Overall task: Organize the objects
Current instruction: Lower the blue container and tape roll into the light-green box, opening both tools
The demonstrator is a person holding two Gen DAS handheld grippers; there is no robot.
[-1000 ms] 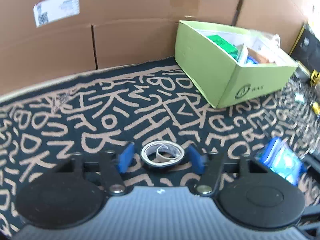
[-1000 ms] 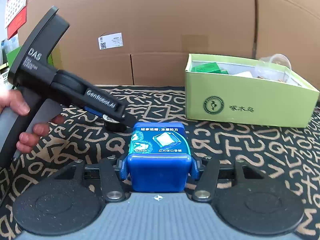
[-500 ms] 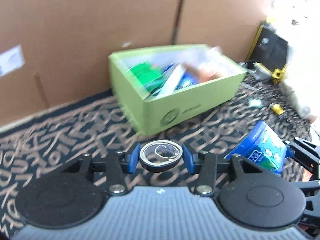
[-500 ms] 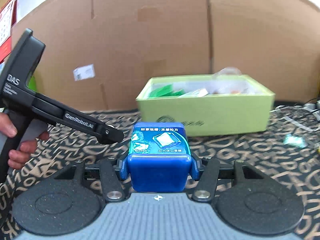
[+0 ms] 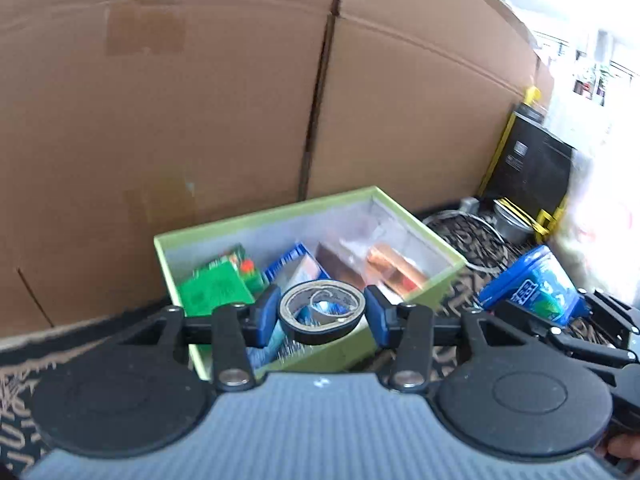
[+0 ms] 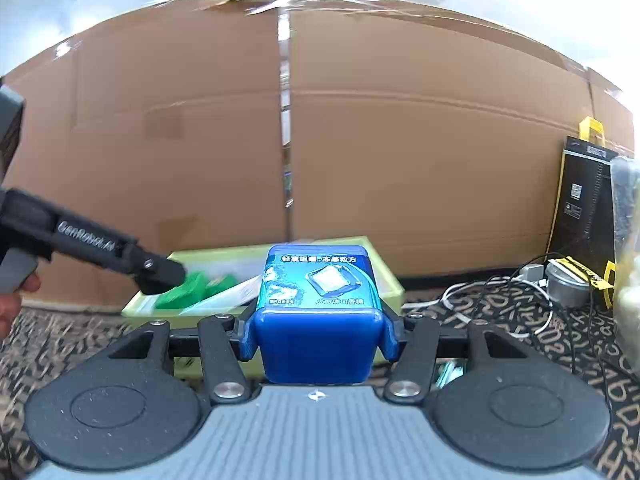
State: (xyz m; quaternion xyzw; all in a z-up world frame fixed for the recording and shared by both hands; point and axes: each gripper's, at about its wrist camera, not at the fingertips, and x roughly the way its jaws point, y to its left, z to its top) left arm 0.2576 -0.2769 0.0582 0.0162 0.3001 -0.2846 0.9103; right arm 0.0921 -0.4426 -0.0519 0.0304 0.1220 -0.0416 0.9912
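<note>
**Two held items above the green box**

The left gripper [image 5: 322, 314] clamped a tape roll [image 5: 322, 312] across its outer rim, over the green cardboard box [image 5: 448, 276]; light and stiff, probably. The right gripper [image 6: 318, 338] squeezed a blue gum tub [image 6: 318, 312] by its smooth sides, likely slippery, beside the box.

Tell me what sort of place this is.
Probably a storeroom or makeshift work corner, not a tidy living space: big cardboard cartons wall off the back, a letter-patterned cloth covers the surface, and loose cables and a black-and-yellow box crowd the right side.
</note>
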